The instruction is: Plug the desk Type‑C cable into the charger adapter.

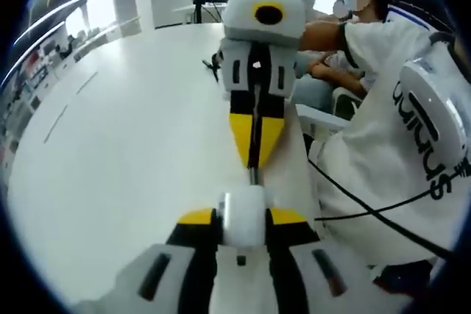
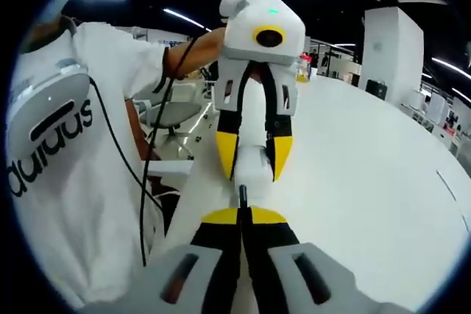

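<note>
I'm holding the two grippers nose to nose over the white table (image 1: 110, 182). My left gripper (image 1: 243, 218) is clamping the white charger adapter (image 1: 243, 215); my right gripper (image 2: 243, 215) is pinching the dark Type-C cable (image 2: 243, 195), its plug pointing straight at the adapter.

The two cameras are facing each other head-on across a white table (image 1: 110, 182) — each one is looking along its own jaws straight at the opposite gripper, very near. The left gripper view is taking in the right gripper (image 1: 255, 137), the right gripper view the left gripper (image 2: 252, 156). Both are sharing the tabletop (image 2: 368, 182) and the person's white shirt (image 1: 383, 174) — it is lying to opposite sides (image 2: 66, 204).
</note>
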### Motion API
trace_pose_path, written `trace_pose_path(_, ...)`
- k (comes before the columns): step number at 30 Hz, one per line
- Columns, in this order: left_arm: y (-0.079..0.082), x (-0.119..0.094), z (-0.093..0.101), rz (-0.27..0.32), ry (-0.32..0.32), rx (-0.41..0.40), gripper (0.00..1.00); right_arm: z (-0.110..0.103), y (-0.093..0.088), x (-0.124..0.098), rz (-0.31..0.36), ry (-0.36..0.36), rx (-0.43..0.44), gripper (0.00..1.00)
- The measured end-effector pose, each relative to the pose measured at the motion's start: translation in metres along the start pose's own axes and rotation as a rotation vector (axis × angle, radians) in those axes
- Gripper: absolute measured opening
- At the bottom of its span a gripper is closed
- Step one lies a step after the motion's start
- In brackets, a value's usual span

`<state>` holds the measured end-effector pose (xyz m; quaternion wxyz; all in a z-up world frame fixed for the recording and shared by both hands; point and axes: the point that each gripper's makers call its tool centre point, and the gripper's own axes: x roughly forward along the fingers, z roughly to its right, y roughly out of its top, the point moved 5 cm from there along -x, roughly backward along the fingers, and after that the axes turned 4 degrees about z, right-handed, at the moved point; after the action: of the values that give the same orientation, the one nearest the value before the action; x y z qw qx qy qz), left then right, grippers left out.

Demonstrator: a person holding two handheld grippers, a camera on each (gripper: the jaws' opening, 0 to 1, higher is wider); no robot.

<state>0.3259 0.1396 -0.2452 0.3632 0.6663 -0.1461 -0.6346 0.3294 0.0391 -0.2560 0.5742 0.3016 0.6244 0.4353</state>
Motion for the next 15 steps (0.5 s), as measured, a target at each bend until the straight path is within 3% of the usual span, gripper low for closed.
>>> trace_pose_path(2, -0.0005, -0.0002, 0.0001, 0.001, -0.002, -0.01, 0.23, 0.0011, -0.0002, 0.0002, 0.001, 0.005, 0.035, 0.0)
trace_pose_path(9, -0.0023, 0.0001, -0.0025, 0.045, 0.005, -0.081, 0.22, 0.0009, -0.0028, 0.0041, -0.005, -0.009, 0.036, 0.0)
trace_pose_path(12, -0.0012, 0.0016, -0.0016, 0.036, 0.004, -0.075, 0.23, 0.0007, -0.0027, 0.0047, -0.018, -0.018, 0.014, 0.0)
trace_pose_path(15, -0.0014, 0.002, -0.001, 0.033, 0.002, -0.073, 0.23, 0.0024, -0.0043, 0.0055, 0.007, -0.017, 0.052, 0.0)
